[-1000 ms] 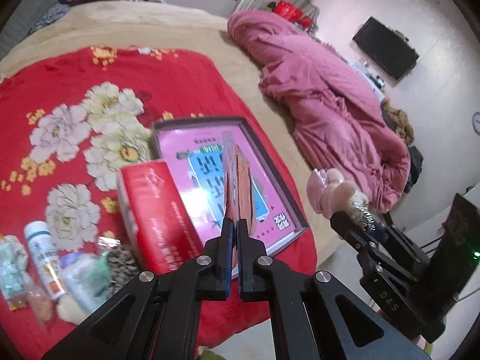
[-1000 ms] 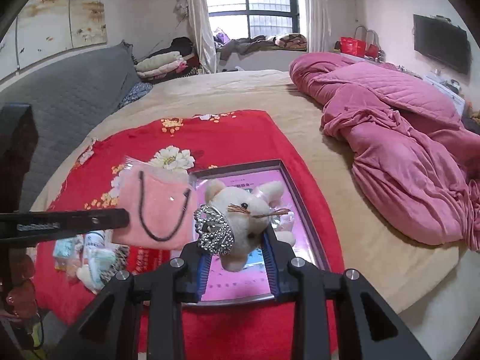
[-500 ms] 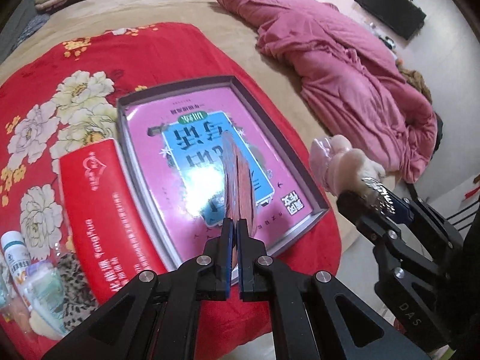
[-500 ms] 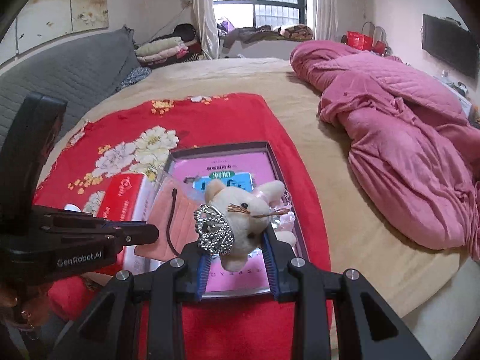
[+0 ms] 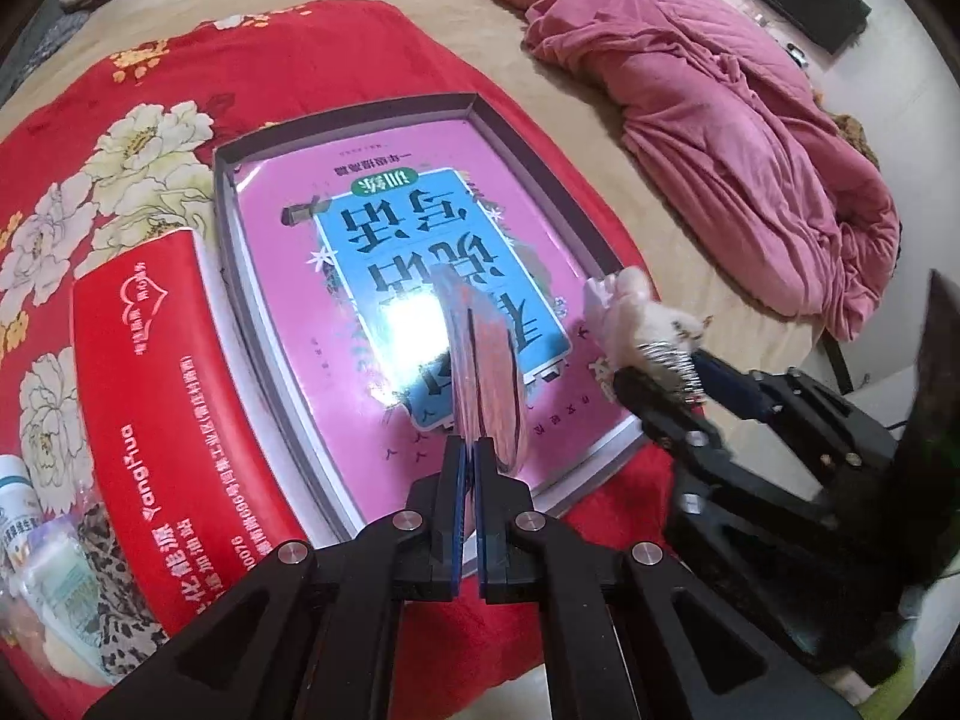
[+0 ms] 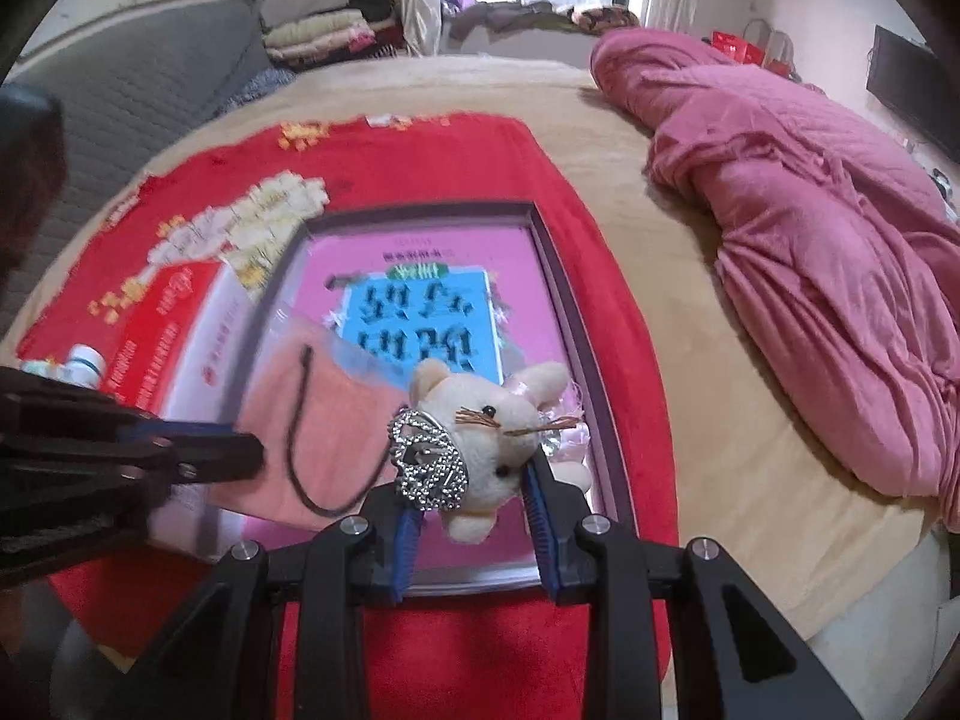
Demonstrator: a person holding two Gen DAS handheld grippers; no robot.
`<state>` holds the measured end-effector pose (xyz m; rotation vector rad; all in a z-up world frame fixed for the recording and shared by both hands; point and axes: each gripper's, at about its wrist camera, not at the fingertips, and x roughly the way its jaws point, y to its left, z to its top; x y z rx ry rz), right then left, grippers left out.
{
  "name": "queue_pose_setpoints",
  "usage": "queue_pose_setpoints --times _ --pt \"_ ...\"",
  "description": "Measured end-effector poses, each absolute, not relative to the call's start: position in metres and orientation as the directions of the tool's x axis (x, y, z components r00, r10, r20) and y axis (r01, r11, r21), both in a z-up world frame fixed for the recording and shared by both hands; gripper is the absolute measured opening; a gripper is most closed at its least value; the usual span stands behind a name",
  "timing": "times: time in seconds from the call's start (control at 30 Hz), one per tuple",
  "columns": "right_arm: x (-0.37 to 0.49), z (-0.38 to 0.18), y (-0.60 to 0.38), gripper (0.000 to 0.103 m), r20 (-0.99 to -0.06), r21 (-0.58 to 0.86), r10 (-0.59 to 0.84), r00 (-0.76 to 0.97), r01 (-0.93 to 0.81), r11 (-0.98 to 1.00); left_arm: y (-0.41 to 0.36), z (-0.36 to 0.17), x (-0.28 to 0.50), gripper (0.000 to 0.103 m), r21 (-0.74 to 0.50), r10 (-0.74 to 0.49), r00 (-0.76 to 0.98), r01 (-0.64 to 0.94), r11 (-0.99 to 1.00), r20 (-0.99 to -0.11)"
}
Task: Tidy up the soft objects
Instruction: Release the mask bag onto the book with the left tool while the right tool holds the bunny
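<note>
The cream plush mouse with a rhinestone crown [image 6: 480, 450] is clamped in the right gripper [image 6: 474, 516], above the near edge of the grey tray [image 6: 570, 312] holding a pink book. The left gripper [image 5: 471, 468] pinches a flat pink cloth pouch [image 6: 324, 420] — edge-on, blurred — over the same tray.

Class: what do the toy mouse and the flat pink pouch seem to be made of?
Toy mouse: cream plush, fuzzy nap, thread whiskers; the silvery crown looks like rhinestones. Flat pink pouch: probably glossy plastic film over pink cloth, judging by the glare, with a dark cord loop.
</note>
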<state>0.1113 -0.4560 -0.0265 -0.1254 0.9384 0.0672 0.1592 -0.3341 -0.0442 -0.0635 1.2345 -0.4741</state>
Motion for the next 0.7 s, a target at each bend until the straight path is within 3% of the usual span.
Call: queue_pose_setpoints --times 0.53,0.7 --pt "0.109 -0.063 -0.464 0.037 -0.874 0.026 0.062 0.482 -0.081 0.996 -0.338 -0.047 0.161 0.002 -0.291 -0.374 0.232 0.326 0.899 -0.898" --pt "0.102 -0.066 -0.468 0.049 -0.871 0.063 0.087 0.484 -0.066 0.996 -0.337 -0.049 0.162 0.002 -0.289 -0.37 0.229 0.321 0.902 -0.9"
